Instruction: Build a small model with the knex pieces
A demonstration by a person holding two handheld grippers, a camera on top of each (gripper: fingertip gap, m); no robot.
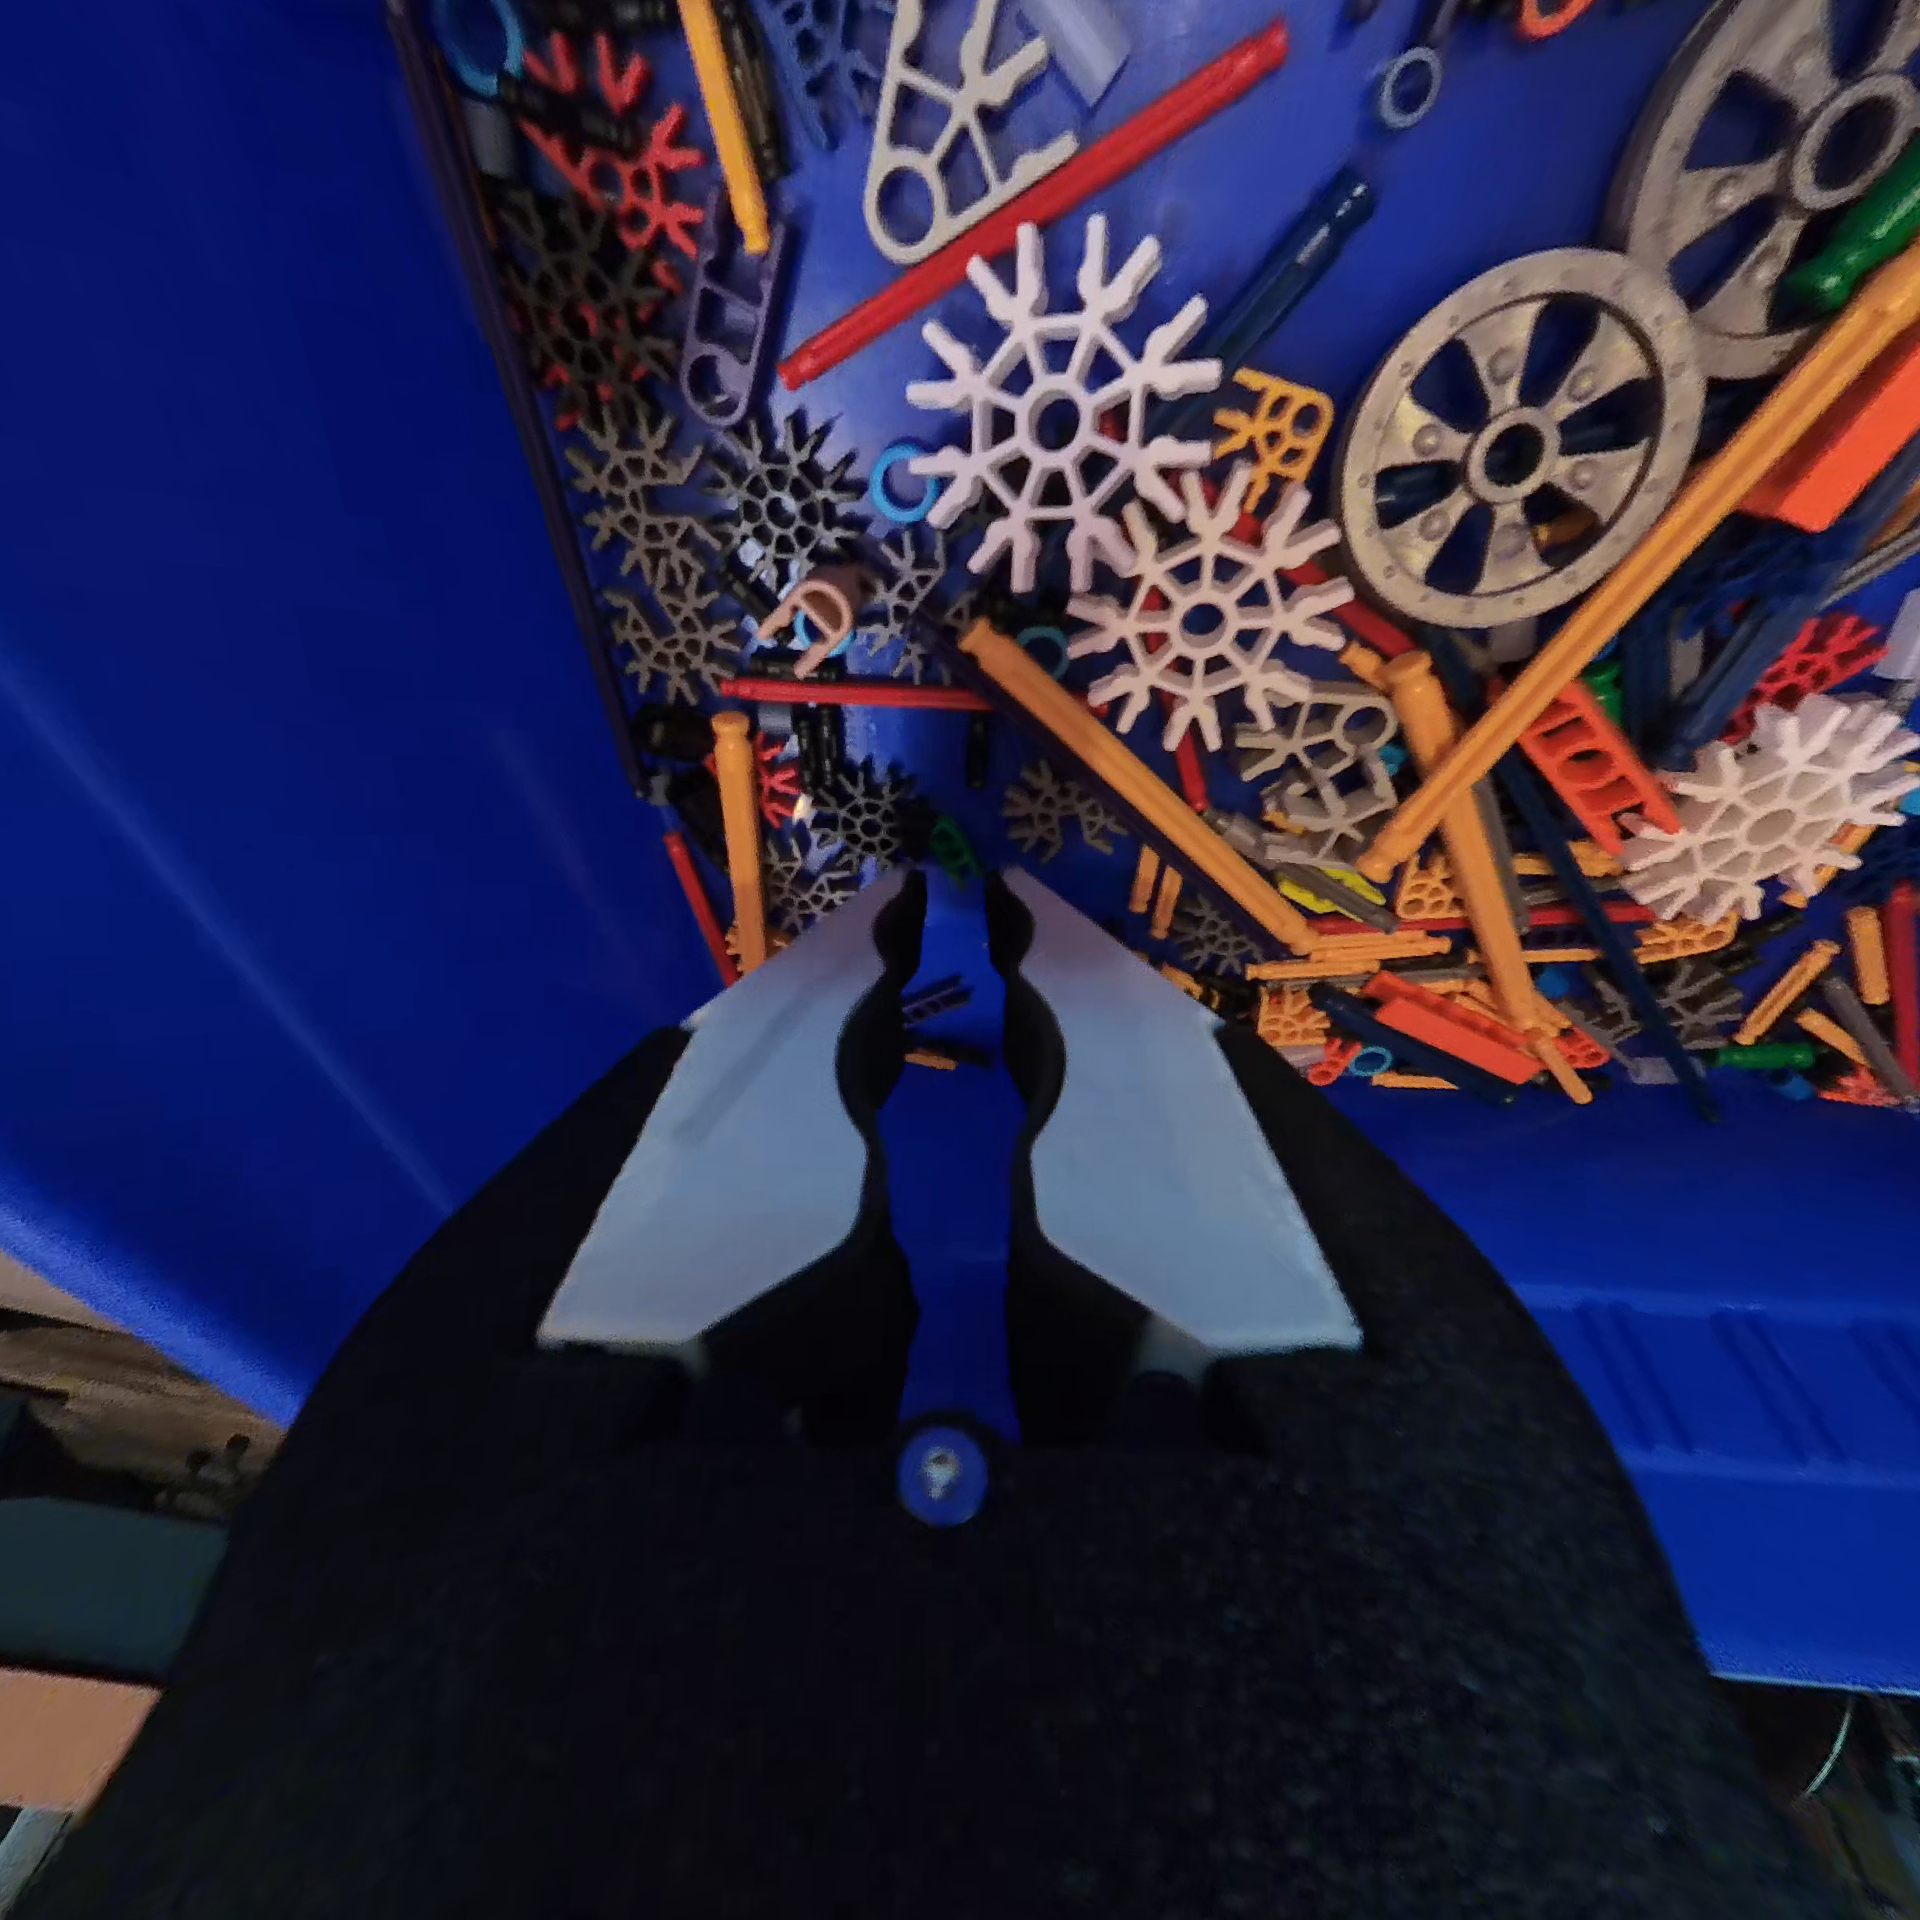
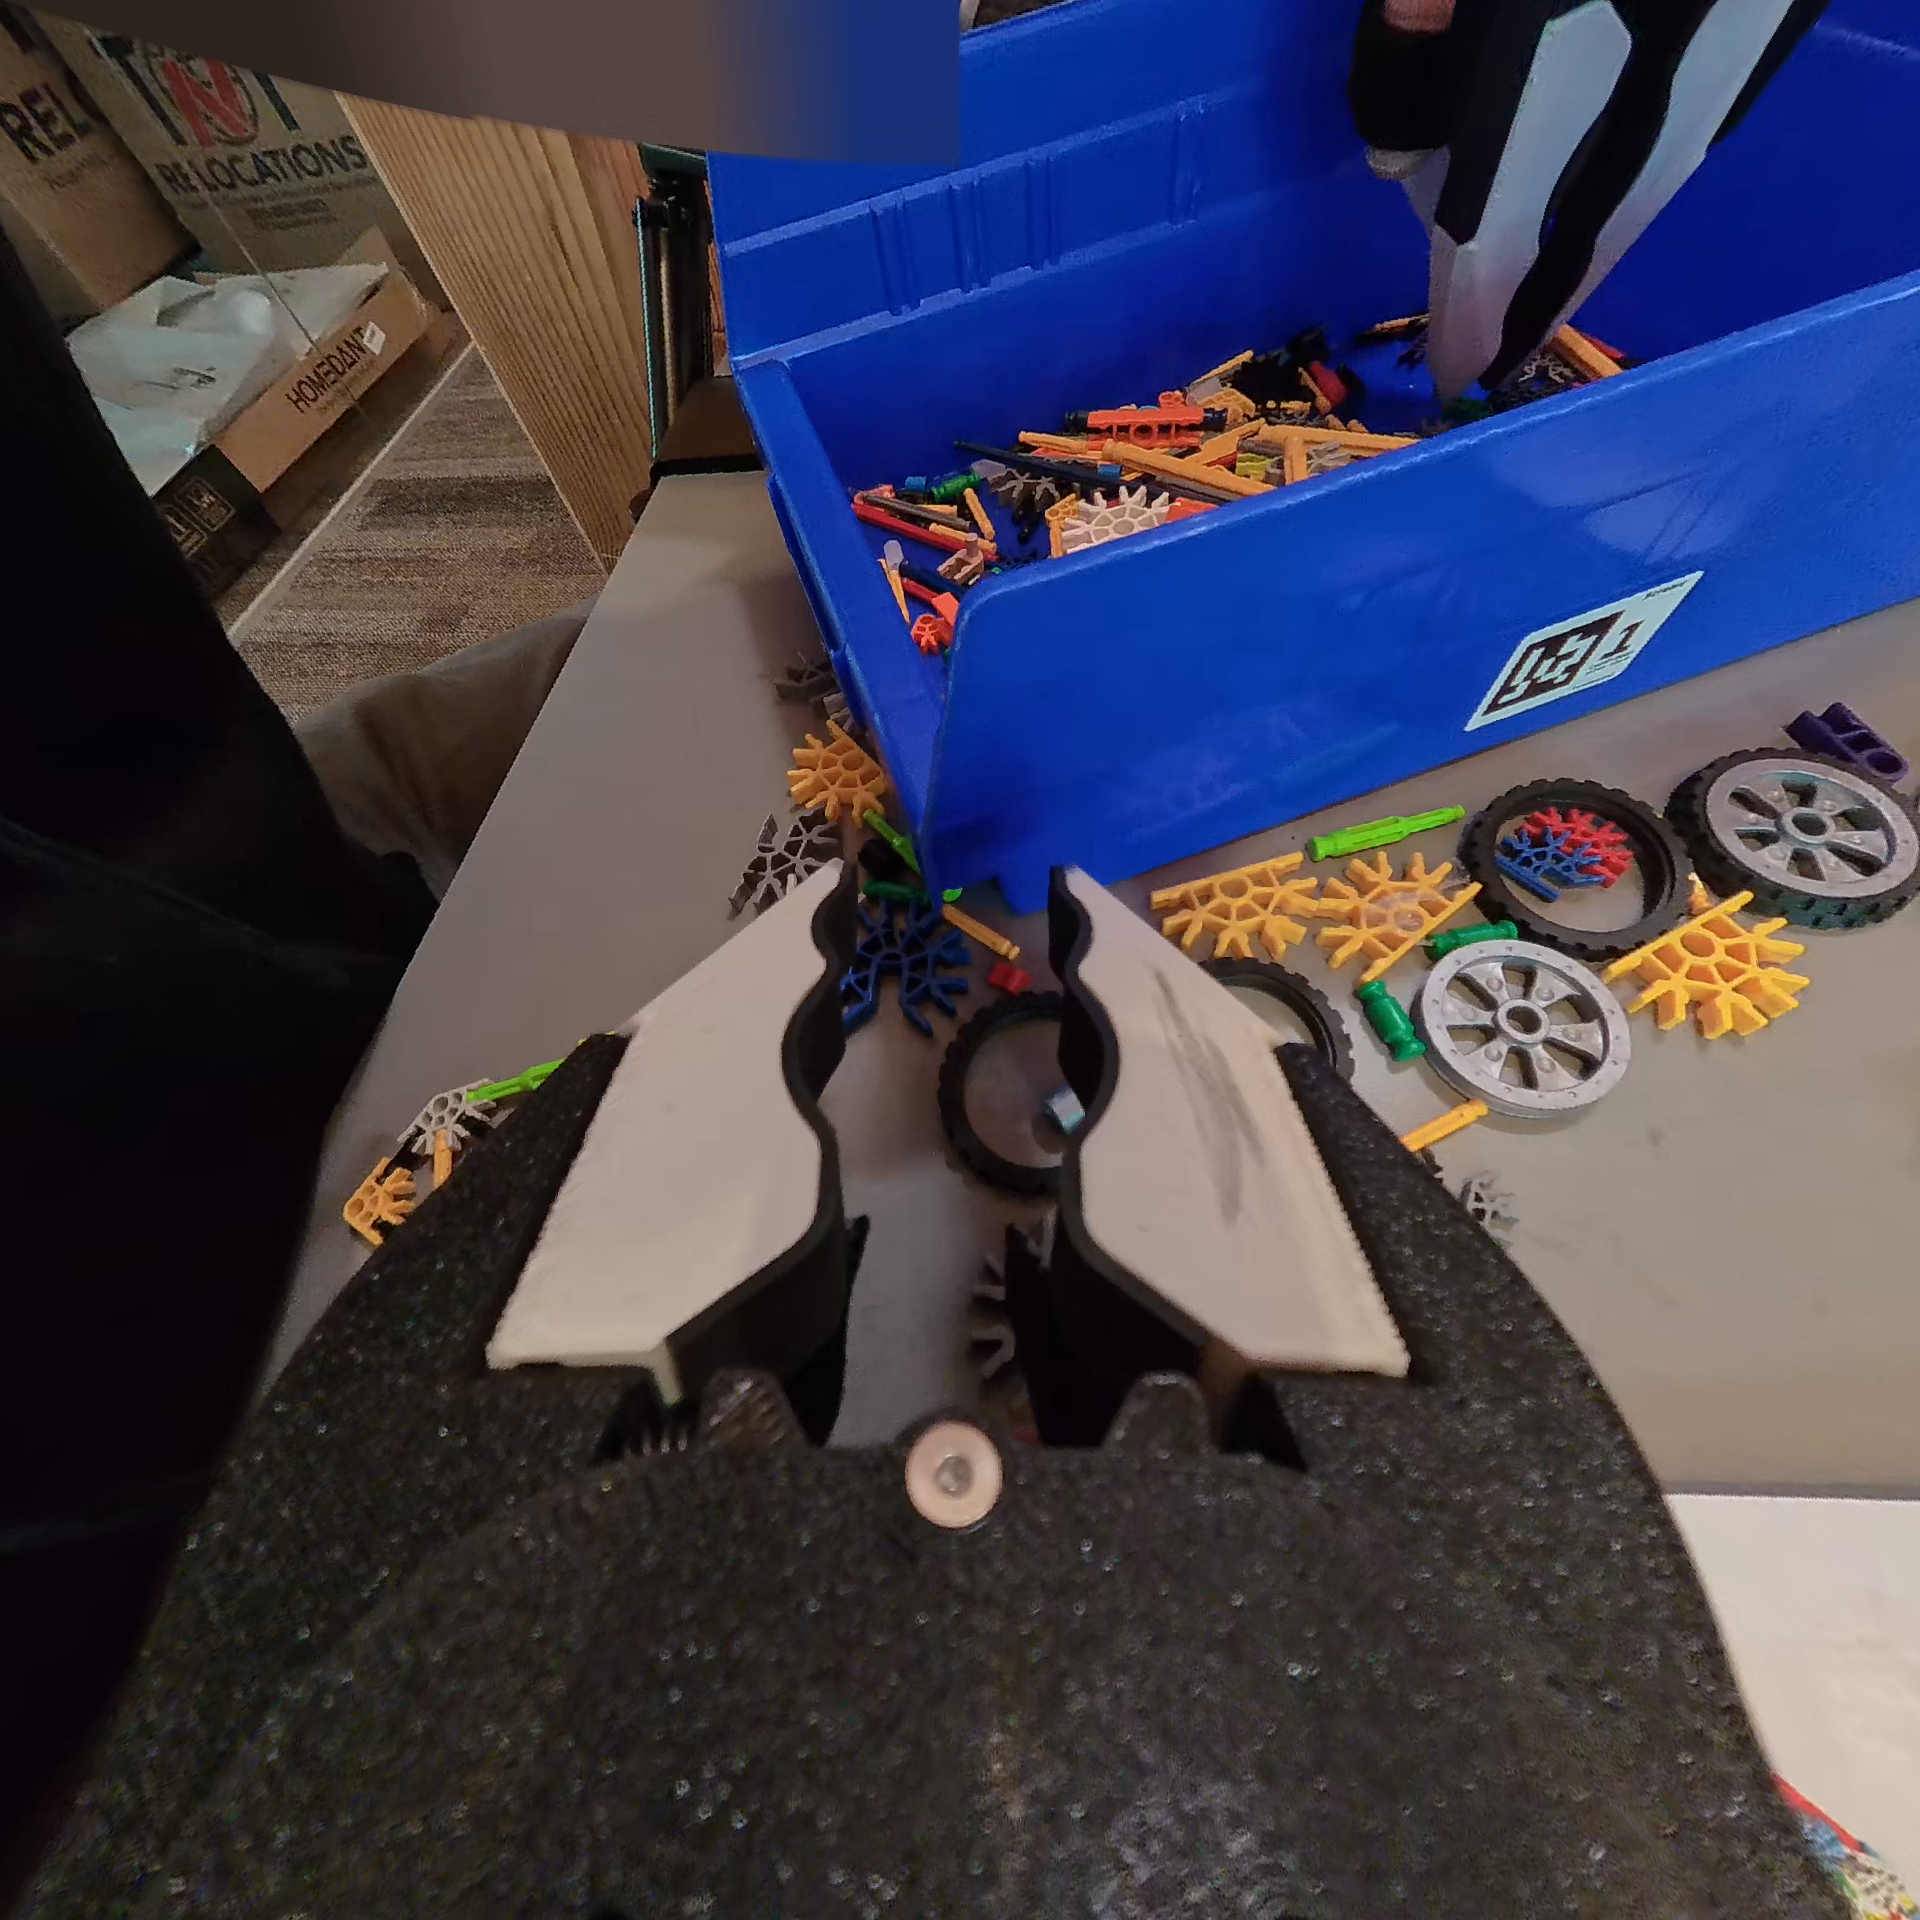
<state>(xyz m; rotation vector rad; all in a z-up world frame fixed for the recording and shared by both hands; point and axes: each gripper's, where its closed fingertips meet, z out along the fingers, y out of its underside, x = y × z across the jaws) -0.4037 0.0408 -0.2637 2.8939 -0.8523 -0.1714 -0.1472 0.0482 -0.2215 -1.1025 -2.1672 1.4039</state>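
Note:
My left gripper (image 1: 954, 888) reaches down into a blue bin (image 1: 260, 623) of plastic construction pieces. Its jaws stand a narrow gap apart with only bin floor showing between them. The tips are just short of a small green piece (image 1: 951, 836) and dark snowflake connectors (image 1: 862, 810). It also shows in the right wrist view (image 2: 1475, 379), tips down in the bin (image 2: 1299, 644). My right gripper (image 2: 951, 894) is open and empty above the grey table (image 2: 623, 831), over a blue snowflake connector (image 2: 904, 961) and a black tyre (image 2: 1003, 1101).
The bin holds white snowflake connectors (image 1: 1055, 416), grey wheels (image 1: 1517, 447) and orange rods (image 1: 1132, 790). On the table lie yellow connectors (image 2: 1236, 904), a grey wheel hub (image 2: 1522, 1023), a wheel with its tyre (image 2: 1808, 831), green rods (image 2: 1382, 831). The table edge and floor are on the left. The tips of one gripper are about 25 cm away from the tips of the other. To the grey wheel hub (image 2: 1522, 1023): right tips about 10 cm, left tips about 20 cm.

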